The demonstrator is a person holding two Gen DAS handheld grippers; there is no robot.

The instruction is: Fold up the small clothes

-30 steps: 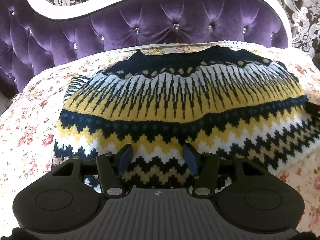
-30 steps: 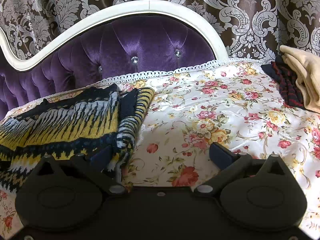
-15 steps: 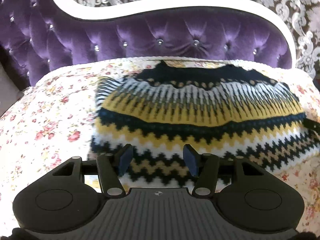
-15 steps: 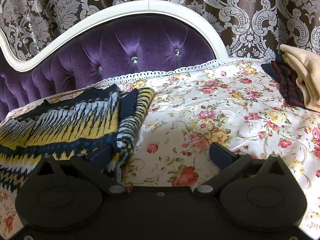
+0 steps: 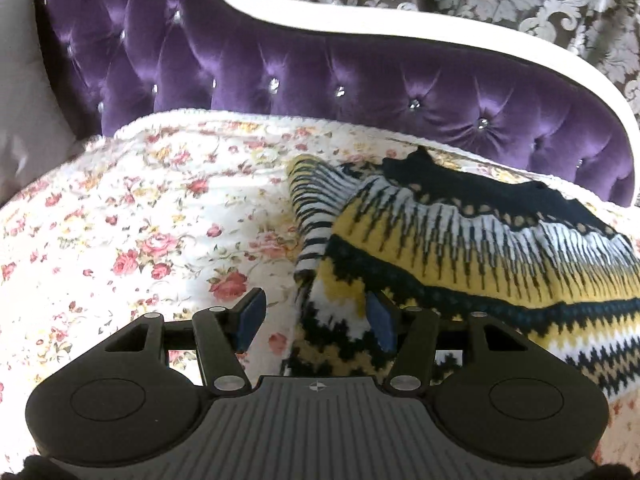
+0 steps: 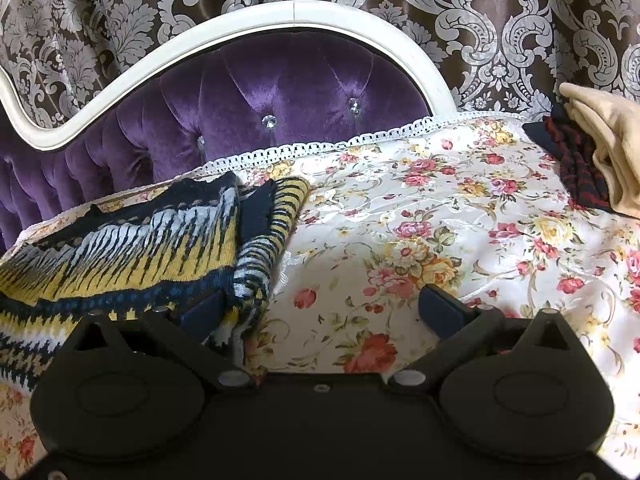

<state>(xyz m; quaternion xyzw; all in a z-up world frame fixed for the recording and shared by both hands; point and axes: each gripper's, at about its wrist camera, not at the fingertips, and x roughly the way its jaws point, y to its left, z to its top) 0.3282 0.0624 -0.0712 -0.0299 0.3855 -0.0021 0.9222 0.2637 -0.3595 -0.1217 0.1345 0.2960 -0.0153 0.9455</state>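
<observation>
Nearest in the left wrist view, the left tool stands with its blue-padded jaws spread, pinching nothing; the left pad is over the white bedspread printed with red and yellow roses, the right pad over the near left edge of the knitted sweater in black, yellow and white zigzag bands; whether that pad touches the knit I cannot tell. The right tool is spread wide too, gripping nothing; its left pad sits right at the sweater's folded right edge, its right pad above bare bedspread. The sweater lies flat on the bed with a striped sleeve at its left side; farther right lie a dark red-striped cloth and a beige garment; behind stands the purple tufted velvet headboard with a white frame, then brown damask wallpaper.
</observation>
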